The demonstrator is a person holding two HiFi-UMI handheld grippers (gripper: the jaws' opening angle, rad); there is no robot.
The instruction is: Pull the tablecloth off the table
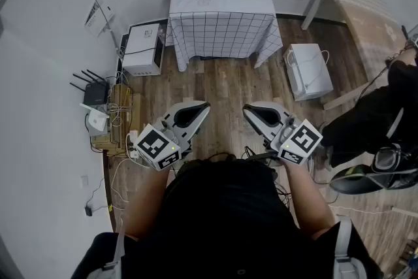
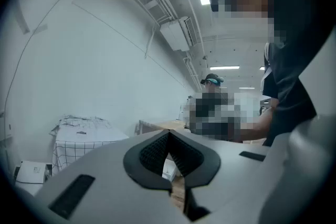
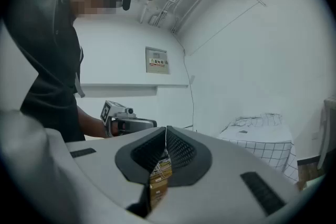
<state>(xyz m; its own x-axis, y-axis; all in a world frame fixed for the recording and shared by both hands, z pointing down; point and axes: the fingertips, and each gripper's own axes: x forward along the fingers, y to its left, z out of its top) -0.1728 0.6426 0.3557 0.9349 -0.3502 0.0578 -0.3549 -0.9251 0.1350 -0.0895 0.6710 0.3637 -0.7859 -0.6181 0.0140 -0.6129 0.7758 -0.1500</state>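
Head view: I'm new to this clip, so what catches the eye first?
The checked tablecloth stands out at top centre, draped in place and untouched. Nearer the person, the left gripper and right gripper sit side by side above the wooden floor, both shut and empty, well short of the cloth.

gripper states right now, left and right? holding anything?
Left gripper: closed, nothing between the jaws.
Right gripper: closed, nothing between the jaws.

1. Floor (image 1: 222, 85) lies open up to the bench (image 1: 222, 36).
2. Left box (image 1: 142, 49) and right box (image 1: 307, 70) flank that lane.
3. Router (image 1: 96, 93) crowds the left edge, a seated person (image 1: 372, 124) the right.
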